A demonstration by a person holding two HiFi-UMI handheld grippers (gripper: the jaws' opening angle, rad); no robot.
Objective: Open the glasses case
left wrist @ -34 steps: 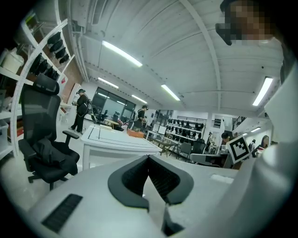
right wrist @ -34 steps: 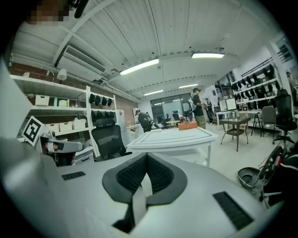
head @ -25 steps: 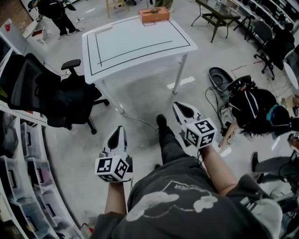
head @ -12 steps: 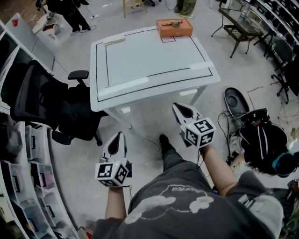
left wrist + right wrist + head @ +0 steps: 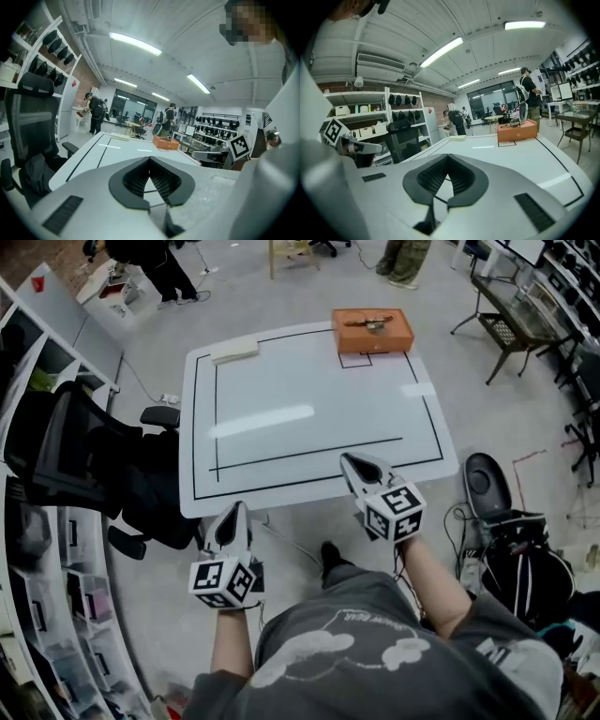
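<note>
My left gripper (image 5: 232, 514) and right gripper (image 5: 352, 463) are clenched on nothing, level at the white table's (image 5: 281, 451) near edge, probably ready to reach. The orange glasses case (image 5: 372, 331) sits at twelve o'clock of my right gripper, far edge, well apart.

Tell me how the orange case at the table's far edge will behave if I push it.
The orange case looks boxy, flat-bottomed and low, so it will probably slide rather than tip. The table top looks glossy, so expect easy sliding. The small item on its lid may fall off.
</note>
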